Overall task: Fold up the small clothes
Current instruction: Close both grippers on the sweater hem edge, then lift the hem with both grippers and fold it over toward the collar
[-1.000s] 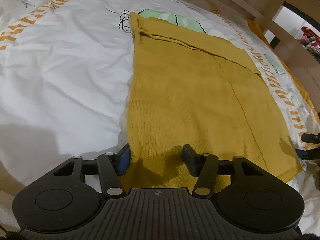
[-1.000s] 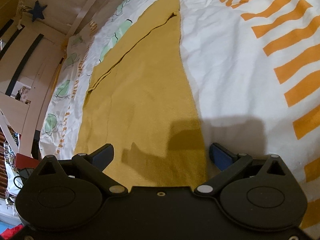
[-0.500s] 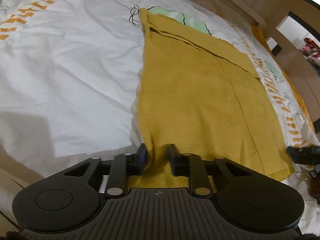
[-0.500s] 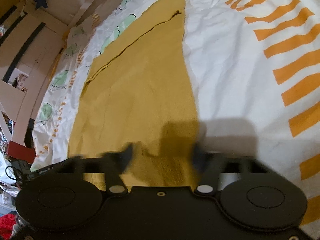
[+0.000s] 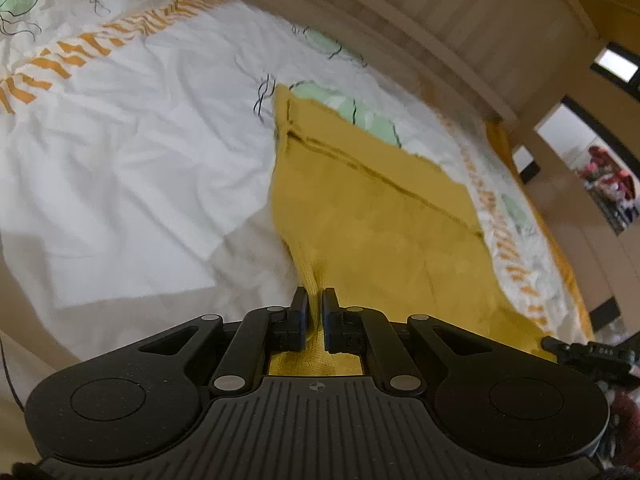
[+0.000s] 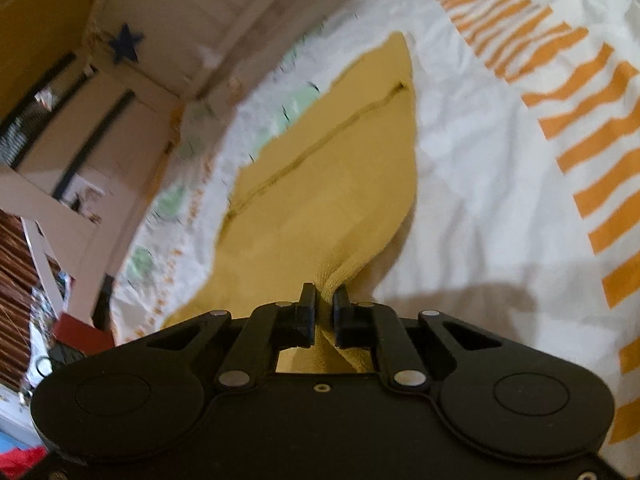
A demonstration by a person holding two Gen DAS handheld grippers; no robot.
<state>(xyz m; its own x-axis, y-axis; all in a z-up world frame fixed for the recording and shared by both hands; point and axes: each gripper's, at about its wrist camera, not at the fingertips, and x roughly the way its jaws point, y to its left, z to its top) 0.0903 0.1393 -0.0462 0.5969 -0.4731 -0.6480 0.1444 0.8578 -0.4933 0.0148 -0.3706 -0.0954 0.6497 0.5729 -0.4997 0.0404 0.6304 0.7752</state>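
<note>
The yellow cloth [image 5: 384, 216] lay flat on the white bedsheet [image 5: 120, 168], with its far edge near the wooden bed frame [image 5: 420, 20]. The left gripper [image 5: 314, 300] had its jaws closed tight on the near left corner of the cloth, and this corner was pulled up from the sheet. The right gripper [image 6: 324, 300] pinched the near right corner in the same way, jaws narrow with the bunched fabric between them.
</note>
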